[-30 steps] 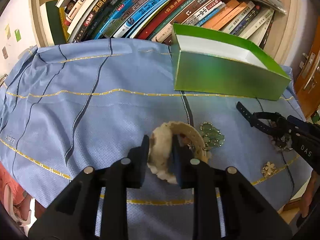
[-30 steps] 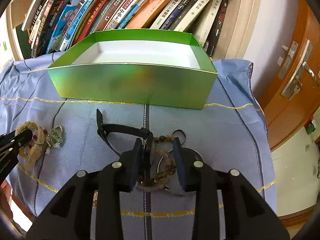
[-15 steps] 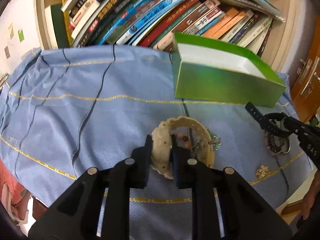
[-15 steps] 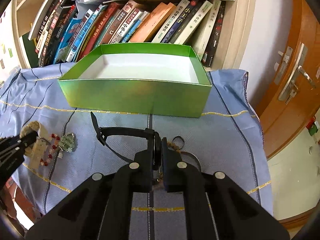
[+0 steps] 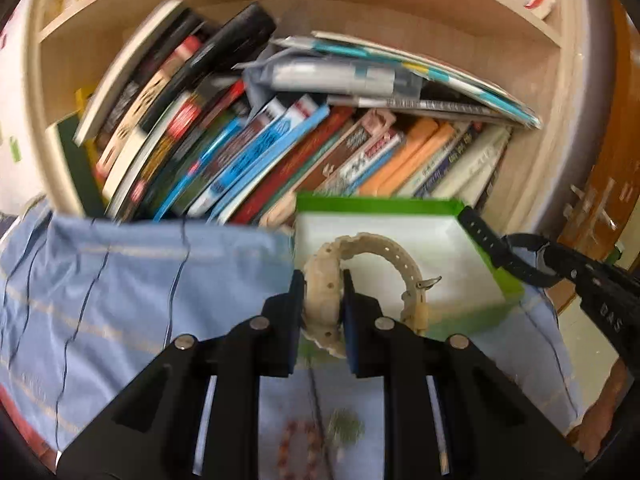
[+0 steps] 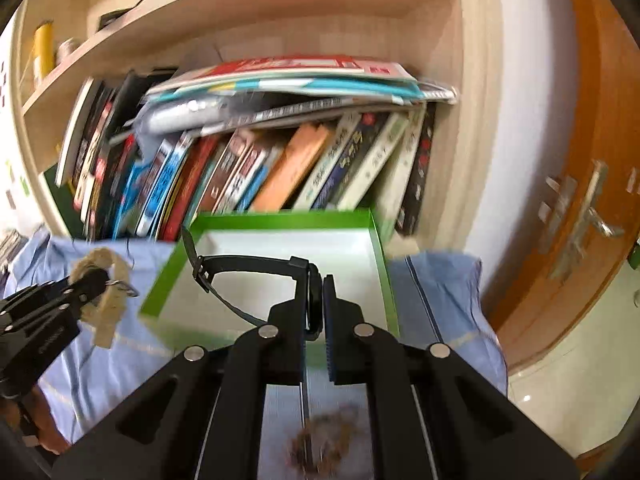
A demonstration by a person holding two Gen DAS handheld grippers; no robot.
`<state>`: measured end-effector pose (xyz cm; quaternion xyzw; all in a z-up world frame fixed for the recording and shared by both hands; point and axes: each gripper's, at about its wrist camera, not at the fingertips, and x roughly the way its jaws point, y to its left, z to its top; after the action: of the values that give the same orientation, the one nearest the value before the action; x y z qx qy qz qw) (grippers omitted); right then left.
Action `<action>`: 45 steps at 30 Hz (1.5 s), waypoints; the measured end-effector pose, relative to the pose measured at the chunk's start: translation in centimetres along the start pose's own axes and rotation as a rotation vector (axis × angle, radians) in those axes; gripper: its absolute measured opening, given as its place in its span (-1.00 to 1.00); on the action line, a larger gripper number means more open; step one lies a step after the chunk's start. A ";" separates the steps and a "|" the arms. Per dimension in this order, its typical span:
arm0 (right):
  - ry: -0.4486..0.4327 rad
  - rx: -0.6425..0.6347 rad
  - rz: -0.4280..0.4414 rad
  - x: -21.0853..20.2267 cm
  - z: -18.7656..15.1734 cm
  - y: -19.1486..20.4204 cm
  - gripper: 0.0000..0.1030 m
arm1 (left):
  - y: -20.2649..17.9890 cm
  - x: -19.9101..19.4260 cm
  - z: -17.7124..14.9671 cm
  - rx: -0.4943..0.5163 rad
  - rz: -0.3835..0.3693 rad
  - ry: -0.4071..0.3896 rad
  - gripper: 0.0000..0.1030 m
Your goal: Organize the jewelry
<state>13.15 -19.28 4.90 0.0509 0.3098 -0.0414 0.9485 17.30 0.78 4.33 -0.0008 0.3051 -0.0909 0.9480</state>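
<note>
My left gripper (image 5: 322, 280) is shut on a cream watch (image 5: 376, 256) and holds it in the air in front of the green box (image 5: 472, 320). My right gripper (image 6: 316, 284) is shut on a black watch (image 6: 248, 260), its strap hanging over the open green box (image 6: 160, 280). The right gripper with the black watch (image 5: 504, 248) shows at the right of the left wrist view. The left gripper with the cream watch (image 6: 106, 284) shows at the left of the right wrist view. Both views are blurred.
A blue cloth (image 5: 140, 280) covers the table. A red bead bracelet (image 5: 296, 440) and a green piece (image 5: 346, 428) lie below the left gripper. A brown bead heap (image 6: 324, 436) lies below the right. A bookshelf (image 6: 280, 160) stands behind the box, a wooden door (image 6: 580, 200) at right.
Both grippers have lifted their watches off the cloth and moved forward toward the green box. The other jewelry stays on the cloth.
</note>
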 end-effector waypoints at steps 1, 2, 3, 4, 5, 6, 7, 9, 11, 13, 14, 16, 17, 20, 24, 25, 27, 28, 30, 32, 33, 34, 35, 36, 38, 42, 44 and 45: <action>0.007 0.007 -0.017 1.0 0.6 -0.1 -0.84 | -0.2 1.1 0.8 0.003 0.001 0.007 -0.65; 0.028 0.002 -0.038 2.3 1.1 0.1 -0.84 | -0.6 3.1 1.6 0.007 -0.001 0.036 -0.65; 0.053 0.001 -0.047 3.6 1.1 0.2 -0.84 | -0.7 4.6 1.9 0.005 -0.003 0.063 -0.65; 0.076 0.007 -0.051 5.0 1.0 0.2 -0.84 | -0.9 6.0 2.0 0.002 0.002 0.087 -0.65; 0.118 0.012 -0.052 6.8 0.7 0.2 -0.84 | -1.1 7.9 1.9 0.003 0.017 0.121 -0.65; 0.155 0.012 -0.055 8.4 0.4 0.3 -0.84 | -1.4 9.7 1.6 0.013 0.030 0.158 -0.64; 0.186 0.005 -0.068 9.8 -0.1 0.4 -0.82 | -1.7 11.3 1.2 0.020 0.038 0.193 -0.64; 0.207 -0.005 -0.092 11.1 -0.8 0.4 -0.71 | -1.7 12.9 0.6 0.011 0.041 0.232 -0.43; 0.206 0.011 -0.099 10.7 -1.3 -0.1 -0.16 | -1.6 12.7 0.4 -0.001 0.031 0.235 0.14; 0.173 0.033 -0.065 8.9 -1.4 -0.7 0.01 | -1.3 10.9 0.4 -0.004 0.003 0.186 0.30; 0.147 0.035 -0.056 7.2 -1.6 -1.0 0.01 | -1.1 9.2 0.1 0.009 0.023 0.163 0.32; 0.105 0.043 -0.044 3.5 -2.6 -1.9 0.03 | -0.4 5.9 -1.1 0.022 0.056 0.126 0.36; 0.095 0.051 -0.030 2.3 -3.1 -2.2 0.11 | 0.2 4.7 -1.8 0.019 0.051 0.113 0.44; 0.105 0.058 -0.008 -1.1 -6.5 -3.1 0.14 | 1.7 0.6 -5.7 0.019 0.080 0.084 0.50; 0.179 0.012 -0.057 -1.6 -10.9 -2.7 0.14 | 3.4 -1.5 -10.8 -0.001 0.138 0.132 0.50; 0.203 -0.006 -0.071 -1.8 -12.2 -2.5 0.13 | 3.7 -1.7 -12.1 -0.009 0.138 0.159 0.50; 0.226 -0.021 -0.058 -2.4 -13.8 -2.2 0.13 | 4.1 -2.2 -13.3 -0.012 0.143 0.179 0.50; 0.233 -0.026 -0.030 -2.8 -14.6 -1.9 0.13 | 4.1 -2.4 -13.7 -0.008 0.145 0.182 0.50; 0.239 -0.054 0.044 -3.6 -15.6 -0.8 0.13 | 3.6 -2.8 -14.4 0.020 0.135 0.180 0.50; 0.238 -0.096 0.096 -3.8 -16.2 0.6 0.10 | 3.3 -3.0 -14.9 0.029 0.135 0.181 0.50; 0.242 -0.111 0.110 -3.7 -16.5 1.3 0.07 | 3.0 -2.8 -15.0 0.032 0.127 0.187 0.50; 0.250 -0.120 0.125 -3.5 -16.5 1.8 0.03 | 2.7 -2.8 -15.2 0.035 0.119 0.192 0.50; 0.256 -0.125 0.138 -3.3 -16.7 2.2 0.02 | 2.4 -2.6 -15.4 0.042 0.111 0.198 0.50; 0.266 -0.132 0.152 -3.1 -16.8 2.7 0.03 | 2.0 -2.4 -15.7 0.051 0.105 0.208 0.50; 0.278 -0.139 0.164 -2.6 -16.9 3.2 0.02 | 1.5 -2.1 -15.9 0.063 0.098 0.221 0.50; 0.297 -0.150 0.187 -1.7 -16.8 4.3 -0.14 | 1.0 -1.8 -16.1 0.073 0.100 0.232 0.50; 0.312 -0.151 0.191 -1.1 -16.9 4.5 -0.57 | 1.1 -1.6 -16.1 0.068 0.097 0.240 0.51; 0.324 -0.143 0.198 -1.0 -17.0 4.5 -0.64 | 1.2 -1.4 -16.2 0.061 0.089 0.248 0.51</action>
<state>2.93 -12.74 -7.90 0.0197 0.4540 0.0830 0.8869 7.04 3.04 -8.08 0.0529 0.4166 -0.0573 0.9057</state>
